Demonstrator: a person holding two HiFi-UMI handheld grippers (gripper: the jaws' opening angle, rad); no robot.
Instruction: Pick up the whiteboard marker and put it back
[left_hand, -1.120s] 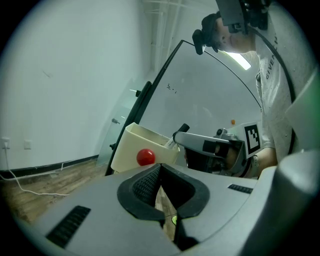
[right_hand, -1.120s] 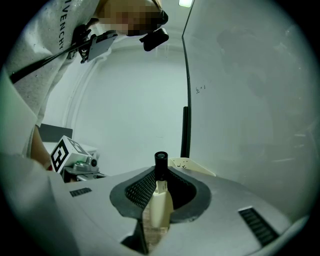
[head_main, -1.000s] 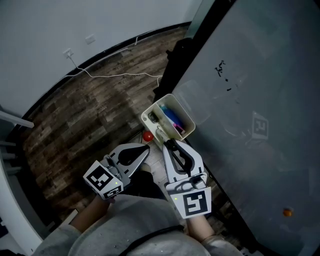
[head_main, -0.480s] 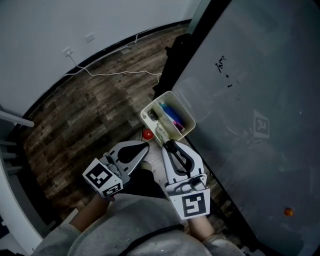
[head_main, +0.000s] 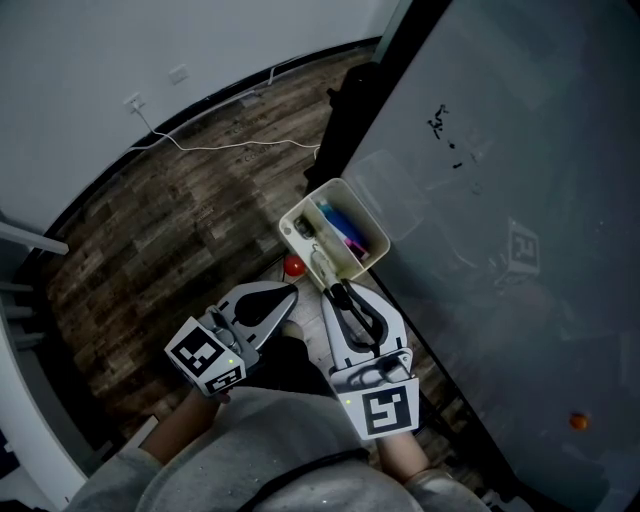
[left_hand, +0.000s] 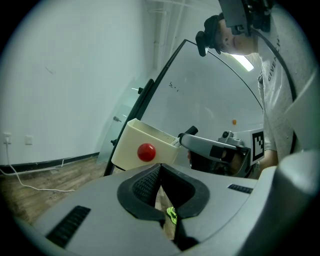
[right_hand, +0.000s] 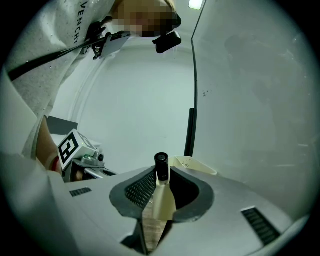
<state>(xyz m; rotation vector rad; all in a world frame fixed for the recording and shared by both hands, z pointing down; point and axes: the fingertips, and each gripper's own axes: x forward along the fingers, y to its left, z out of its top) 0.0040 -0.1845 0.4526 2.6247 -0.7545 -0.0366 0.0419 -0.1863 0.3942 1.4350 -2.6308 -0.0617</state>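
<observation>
Right gripper (right_hand: 159, 202) clamps the marker (right_hand: 161, 187), cap beside the tray (head_main: 372, 214) rim; inside lie a blue marker (head_main: 338, 225) and a pink marker (head_main: 355, 249). Left gripper (left_hand: 165, 202) closed, empty.

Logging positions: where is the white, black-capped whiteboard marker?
The marker is clamped in the right gripper, head view centre, cap toward the cream plastic bin beside the whiteboard.
</observation>
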